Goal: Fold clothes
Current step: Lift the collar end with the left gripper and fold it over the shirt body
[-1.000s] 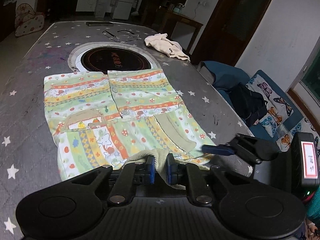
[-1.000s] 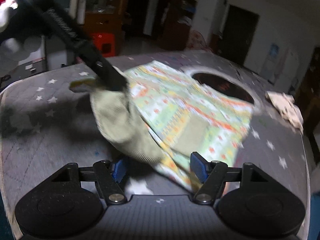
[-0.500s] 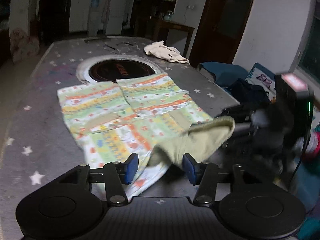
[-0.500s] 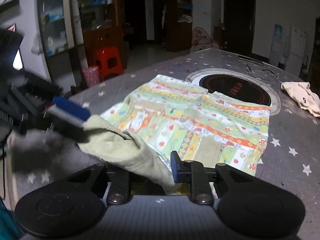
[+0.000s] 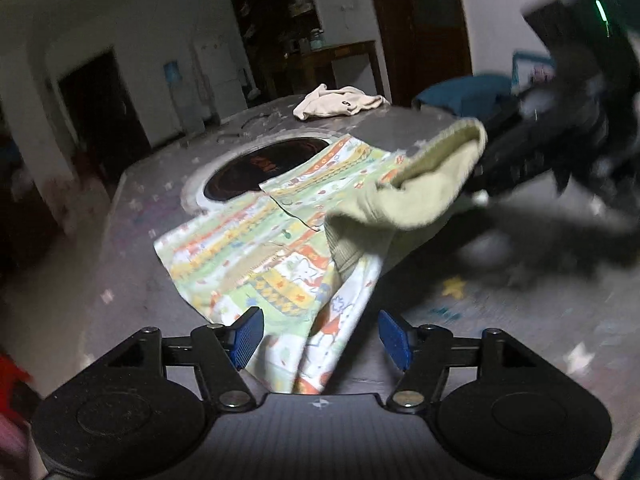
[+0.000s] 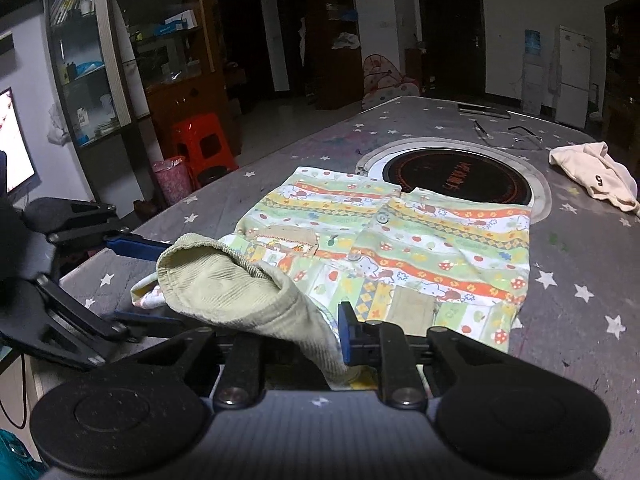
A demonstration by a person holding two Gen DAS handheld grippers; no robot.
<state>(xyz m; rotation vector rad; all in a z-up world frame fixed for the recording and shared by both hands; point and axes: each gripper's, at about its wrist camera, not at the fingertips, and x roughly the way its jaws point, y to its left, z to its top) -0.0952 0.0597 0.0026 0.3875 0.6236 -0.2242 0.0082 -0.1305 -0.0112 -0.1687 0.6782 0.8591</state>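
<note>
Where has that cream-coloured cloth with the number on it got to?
The cream cloth lies crumpled on the table's far right in the right wrist view, just beyond the round black hob.

Dim room, white walls, dark doorway (image 6: 450,36) far ahead of the hand-held gripper, glass-front shelf cabinet (image 6: 120,48) to its left, red plastic stool (image 6: 202,142) beside cabinet, white fridge (image 6: 574,76) far right
</note>
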